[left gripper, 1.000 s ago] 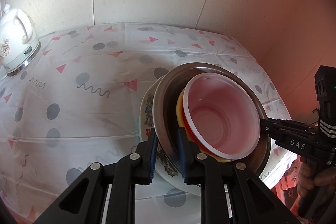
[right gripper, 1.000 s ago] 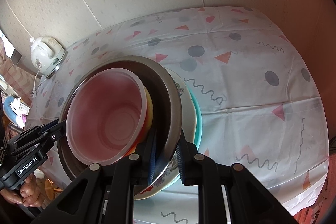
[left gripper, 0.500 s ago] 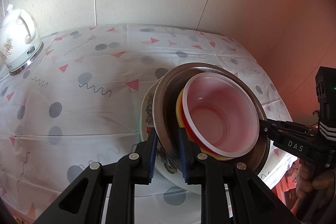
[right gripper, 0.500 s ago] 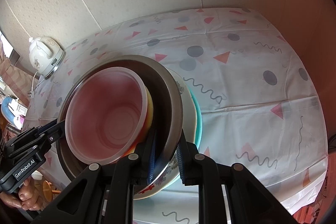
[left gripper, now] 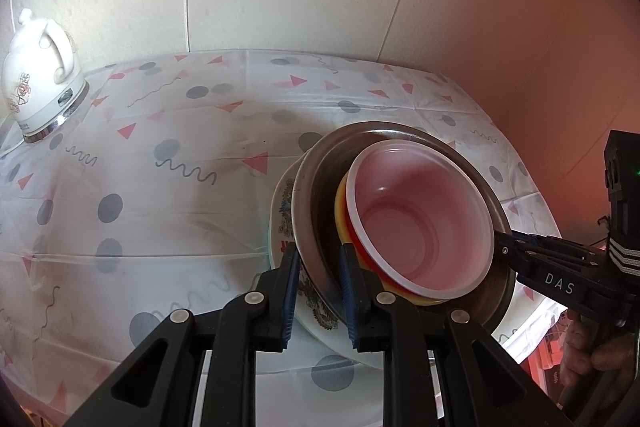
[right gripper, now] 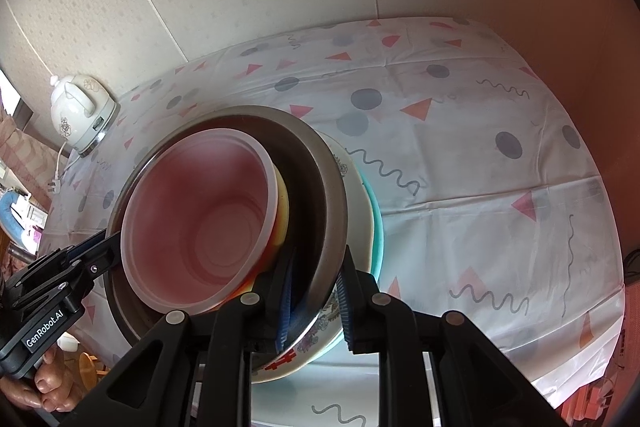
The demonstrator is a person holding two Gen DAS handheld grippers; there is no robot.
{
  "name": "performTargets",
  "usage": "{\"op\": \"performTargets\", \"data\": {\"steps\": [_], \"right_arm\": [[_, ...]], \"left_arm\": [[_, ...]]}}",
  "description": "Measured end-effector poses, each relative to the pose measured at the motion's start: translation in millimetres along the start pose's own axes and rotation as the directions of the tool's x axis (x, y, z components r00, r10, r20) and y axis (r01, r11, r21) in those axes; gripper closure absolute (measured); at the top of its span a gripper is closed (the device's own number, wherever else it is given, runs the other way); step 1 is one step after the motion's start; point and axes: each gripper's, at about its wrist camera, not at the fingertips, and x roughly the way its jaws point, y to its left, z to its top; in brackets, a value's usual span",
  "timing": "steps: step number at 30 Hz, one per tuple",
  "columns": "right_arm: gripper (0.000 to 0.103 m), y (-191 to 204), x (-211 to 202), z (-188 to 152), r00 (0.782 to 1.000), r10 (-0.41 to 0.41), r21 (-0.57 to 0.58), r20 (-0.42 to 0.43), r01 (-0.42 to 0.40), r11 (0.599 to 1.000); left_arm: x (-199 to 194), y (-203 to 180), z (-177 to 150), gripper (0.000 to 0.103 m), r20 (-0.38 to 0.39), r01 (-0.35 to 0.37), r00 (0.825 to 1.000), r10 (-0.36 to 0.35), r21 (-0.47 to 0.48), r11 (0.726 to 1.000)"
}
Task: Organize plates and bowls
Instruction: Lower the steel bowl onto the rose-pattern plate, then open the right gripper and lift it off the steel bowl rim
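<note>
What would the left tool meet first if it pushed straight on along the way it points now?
The left tool is already shut on the rim of the metal bowl. Pushed on, it would probably drive deeper over that rim, its inner finger towards the translucent bowl; depth is unclear.

The left hand-held gripper [left gripper: 318, 293] has matte black angular fingers lined with ribbed blue pads, and round silver screws at the finger joints. The right hand-held gripper [right gripper: 314, 293] is built alike. Seen side-on, the right one bears white "DAS" lettering, white diagonal stripes and a small green light; the left one reads "GenRobot.AI" in white
</note>
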Motion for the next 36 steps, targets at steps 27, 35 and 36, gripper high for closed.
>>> {"op": "performTargets", "data": {"steps": [27,35,36], "right_arm": [[0.069,21,-61,-22,0.961,-0.153,0.015,0.231,0.154,0.988],[0.069,47,-68,-40,0.933,-0.198,-0.011,0.301,0.211,0.977],[0.068,49,-69,-41,0.931,-0.202,-0.012,0.305,0.216,0.976]], "left_arm": [[-48,2,-12,0.061,0.182,-0.109,0.976,0.116,-0.049,0.993],[-69,-5,-20,0.055,0.255,-0.175,0.950,0.181,-0.046,0.983],[-71,-6,-20,0.054,0.261,-0.180,0.947,0.185,-0.044,0.983]]}}
